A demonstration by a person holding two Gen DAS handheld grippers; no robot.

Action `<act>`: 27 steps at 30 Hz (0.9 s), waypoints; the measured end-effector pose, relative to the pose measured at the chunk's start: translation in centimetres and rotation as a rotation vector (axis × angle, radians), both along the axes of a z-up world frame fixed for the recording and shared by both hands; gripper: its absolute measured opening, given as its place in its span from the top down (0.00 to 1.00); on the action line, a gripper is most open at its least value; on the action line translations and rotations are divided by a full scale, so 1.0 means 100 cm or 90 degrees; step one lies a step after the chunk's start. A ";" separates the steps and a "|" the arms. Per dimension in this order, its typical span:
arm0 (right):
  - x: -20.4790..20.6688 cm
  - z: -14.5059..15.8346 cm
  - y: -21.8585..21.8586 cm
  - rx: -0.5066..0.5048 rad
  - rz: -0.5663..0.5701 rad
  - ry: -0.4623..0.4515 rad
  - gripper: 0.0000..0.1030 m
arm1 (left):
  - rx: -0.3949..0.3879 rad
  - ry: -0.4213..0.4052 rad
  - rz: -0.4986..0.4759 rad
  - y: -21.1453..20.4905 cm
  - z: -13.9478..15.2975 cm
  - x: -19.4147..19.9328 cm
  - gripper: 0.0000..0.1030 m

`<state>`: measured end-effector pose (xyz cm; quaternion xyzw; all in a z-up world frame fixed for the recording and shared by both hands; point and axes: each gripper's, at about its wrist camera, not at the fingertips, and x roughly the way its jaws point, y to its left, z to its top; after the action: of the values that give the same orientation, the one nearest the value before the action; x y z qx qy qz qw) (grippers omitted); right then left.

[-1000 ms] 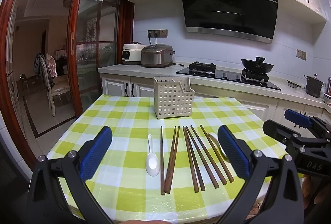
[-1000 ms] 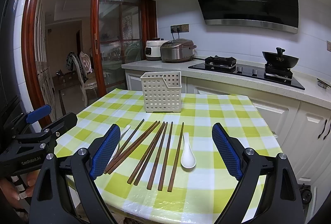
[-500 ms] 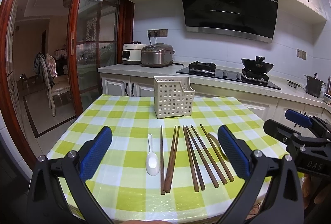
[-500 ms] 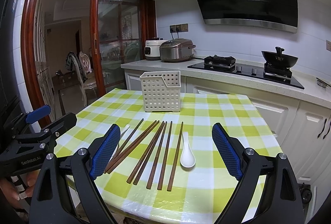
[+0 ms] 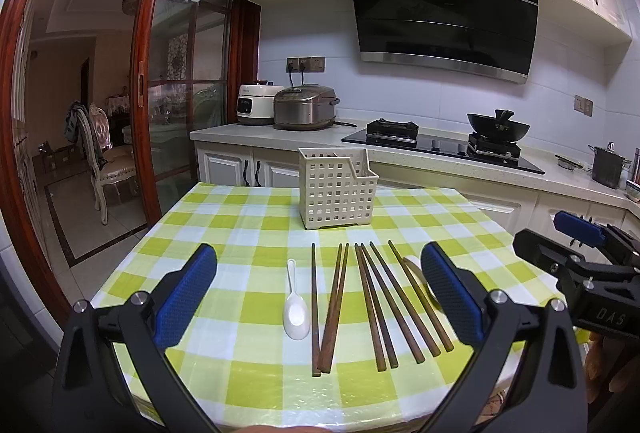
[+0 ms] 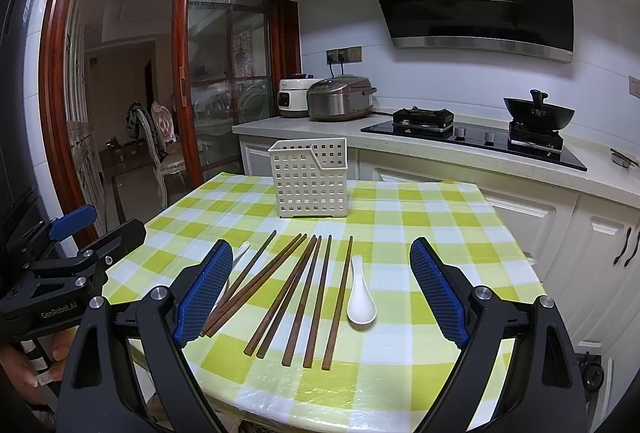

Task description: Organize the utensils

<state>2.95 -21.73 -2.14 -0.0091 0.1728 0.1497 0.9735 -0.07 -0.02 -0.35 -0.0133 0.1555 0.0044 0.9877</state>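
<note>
Several brown chopsticks (image 5: 372, 301) (image 6: 296, 293) lie side by side on the checked tablecloth. One white spoon (image 5: 296, 317) (image 6: 240, 253) rests at their left end. A second white spoon (image 6: 360, 301) (image 5: 414, 265) rests at the right end, partly hidden behind a finger in the left wrist view. A cream perforated utensil basket (image 5: 336, 189) (image 6: 310, 179) stands upright behind them. My left gripper (image 5: 320, 297) (image 6: 96, 233) hovers open near the table's front edge, holding nothing. My right gripper (image 6: 322, 293) (image 5: 560, 237) hovers open beside it, also holding nothing.
The table (image 5: 224, 217) has a green and white checked cloth and a rounded front edge. Behind it runs a counter with rice cookers (image 5: 304, 107), a hob and a wok (image 5: 498, 125). A chair (image 5: 104, 157) stands beyond the glass door at left.
</note>
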 end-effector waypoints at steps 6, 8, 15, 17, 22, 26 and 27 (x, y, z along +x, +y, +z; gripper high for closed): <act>0.000 0.001 -0.001 0.001 -0.003 -0.001 0.17 | 0.001 0.000 0.000 0.000 -0.001 0.000 0.04; 0.000 0.001 -0.002 0.002 -0.002 -0.001 0.17 | 0.003 0.000 -0.002 -0.001 -0.002 -0.001 0.04; 0.000 0.002 -0.002 0.003 -0.003 -0.003 0.17 | 0.002 0.000 -0.003 -0.001 -0.003 -0.001 0.04; 0.000 0.002 -0.002 0.004 -0.002 -0.003 0.17 | 0.002 0.000 -0.003 -0.001 -0.003 -0.001 0.04; 0.000 0.002 -0.002 0.004 -0.002 -0.002 0.17 | 0.003 0.001 -0.004 -0.001 -0.003 -0.001 0.04; 0.000 0.002 -0.002 0.004 -0.002 -0.002 0.17 | 0.002 0.001 -0.004 0.001 -0.003 -0.001 0.04; 0.000 0.002 -0.002 0.004 -0.002 -0.003 0.17 | 0.002 0.001 -0.003 0.001 -0.003 -0.001 0.04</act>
<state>2.93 -21.90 -1.97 -0.0059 0.1700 0.1485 0.9742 -0.19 0.03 -0.68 -0.0112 0.1561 0.0023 0.9877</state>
